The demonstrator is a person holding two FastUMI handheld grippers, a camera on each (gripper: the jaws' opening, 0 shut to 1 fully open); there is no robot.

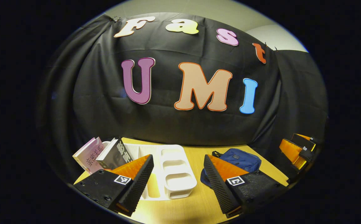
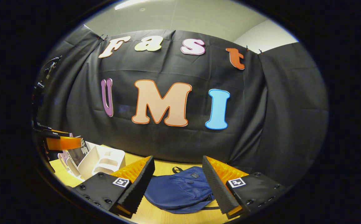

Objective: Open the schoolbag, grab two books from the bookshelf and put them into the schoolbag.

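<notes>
Between spread right tongs (image 2: 178,183): schoolbag (image 2: 180,189), flat.

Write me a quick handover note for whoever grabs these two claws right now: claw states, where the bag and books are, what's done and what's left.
Left claw: open, holding nothing, raised over the light wooden table, facing the white plastic bookshelf.
Right claw: open, holding nothing, facing the dark blue fabric schoolbag.
The schoolbag lies flat on the table, right of the bookshelf; it looks closed.
Two books lean at the bookshelf's left end: a pale pink paperback and a black-covered book.
Done: nothing yet.
Left: open the schoolbag, take both books, put them inside.
</notes>
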